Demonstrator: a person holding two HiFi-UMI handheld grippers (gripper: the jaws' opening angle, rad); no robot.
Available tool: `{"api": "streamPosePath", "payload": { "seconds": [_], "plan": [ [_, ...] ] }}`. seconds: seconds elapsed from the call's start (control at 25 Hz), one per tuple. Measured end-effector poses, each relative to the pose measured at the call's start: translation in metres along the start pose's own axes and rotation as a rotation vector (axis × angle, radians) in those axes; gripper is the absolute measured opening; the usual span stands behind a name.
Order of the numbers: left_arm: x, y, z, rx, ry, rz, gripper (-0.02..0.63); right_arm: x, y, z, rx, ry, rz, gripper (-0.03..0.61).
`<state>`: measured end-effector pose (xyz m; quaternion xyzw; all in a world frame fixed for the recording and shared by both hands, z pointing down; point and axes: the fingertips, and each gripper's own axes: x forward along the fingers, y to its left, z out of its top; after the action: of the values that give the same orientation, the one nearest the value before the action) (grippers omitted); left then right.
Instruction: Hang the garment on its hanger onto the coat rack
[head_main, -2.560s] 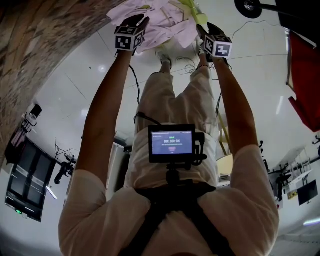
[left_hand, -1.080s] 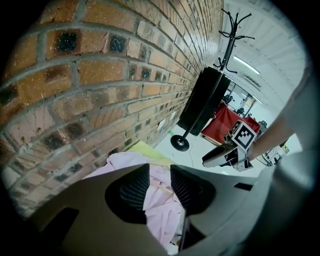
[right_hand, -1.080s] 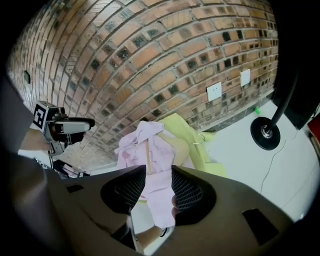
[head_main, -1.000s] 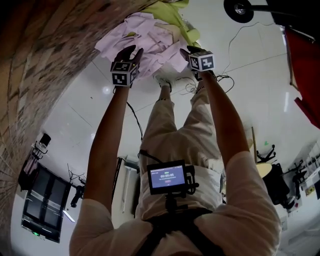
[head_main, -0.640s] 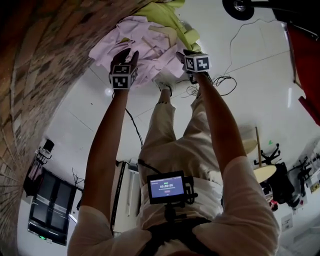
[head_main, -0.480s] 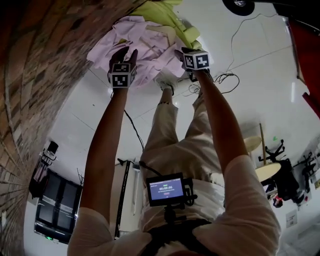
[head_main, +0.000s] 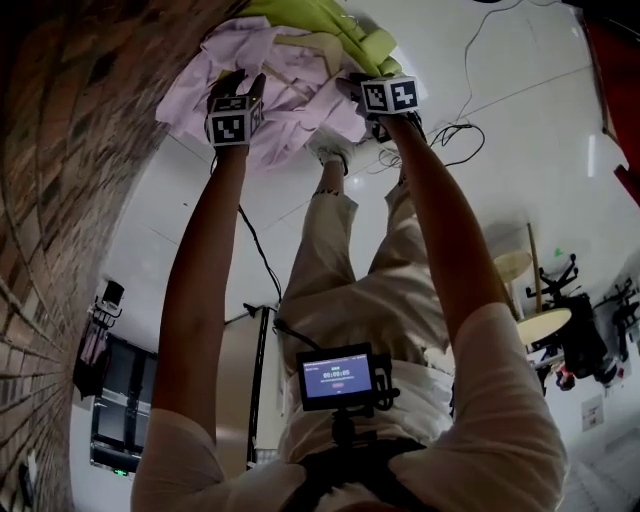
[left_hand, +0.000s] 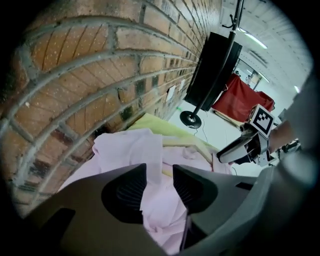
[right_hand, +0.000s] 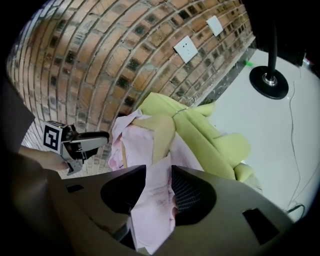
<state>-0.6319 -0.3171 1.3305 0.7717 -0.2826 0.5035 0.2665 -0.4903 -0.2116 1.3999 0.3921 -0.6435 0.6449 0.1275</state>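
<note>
The pink garment (head_main: 290, 85) is lying bunched against the brick wall (head_main: 70, 150), beside a yellow-green garment (right_hand: 200, 130). The right gripper (right_hand: 159, 172) is clamping its fabric. The left gripper (left_hand: 159, 172), whose jaws have just been opening, is loosely straddling a fold.

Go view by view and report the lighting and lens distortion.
Head view: fisheye bends the red-brown brick wall into an arc and it sits dark, while the glossy white floor is bright. Left gripper view: black corners, bowed brick courses, the pale pink fabric garment evenly lit and sharp. Right gripper view: same bowing, floor bright, the lime-green fabric garment crisp.
</note>
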Motion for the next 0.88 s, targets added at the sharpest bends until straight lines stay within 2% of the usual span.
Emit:
{"api": "streamPosePath", "payload": {
  "seconds": [0.36, 0.44, 0.52, 0.64, 0.72, 0.76, 0.88],
  "plan": [
    [0.053, -0.007, -0.020, -0.043, 0.041, -0.021, 0.160, 0.022, -0.009, -0.005, 0.082, -0.006, 0.123, 0.156],
    [0.062, -0.009, -0.021, -0.044, 0.040, -0.028, 0.140, 0.026, -0.009, -0.004, 0.098, 0.003, 0.141, 0.134],
    [0.066, -0.009, -0.021, -0.051, 0.036, -0.029, 0.137, 0.029, -0.007, -0.002, 0.074, 0.017, 0.146, 0.123],
    [0.068, -0.010, -0.022, -0.055, 0.014, -0.037, 0.105, 0.031, -0.002, -0.002, -0.025, 0.028, 0.143, 0.120],
    [0.068, -0.011, -0.027, -0.068, 0.012, -0.042, 0.072, 0.027, 0.005, 0.000, -0.069, 0.002, 0.165, 0.114],
    [0.068, -0.011, -0.029, -0.078, 0.011, -0.046, 0.063, 0.025, 0.009, 0.002, -0.078, -0.020, 0.182, 0.089],
    [0.071, -0.009, -0.033, -0.088, 0.003, -0.055, 0.055, 0.020, 0.021, 0.007, -0.084, -0.074, 0.225, 0.077]
  ]
}}
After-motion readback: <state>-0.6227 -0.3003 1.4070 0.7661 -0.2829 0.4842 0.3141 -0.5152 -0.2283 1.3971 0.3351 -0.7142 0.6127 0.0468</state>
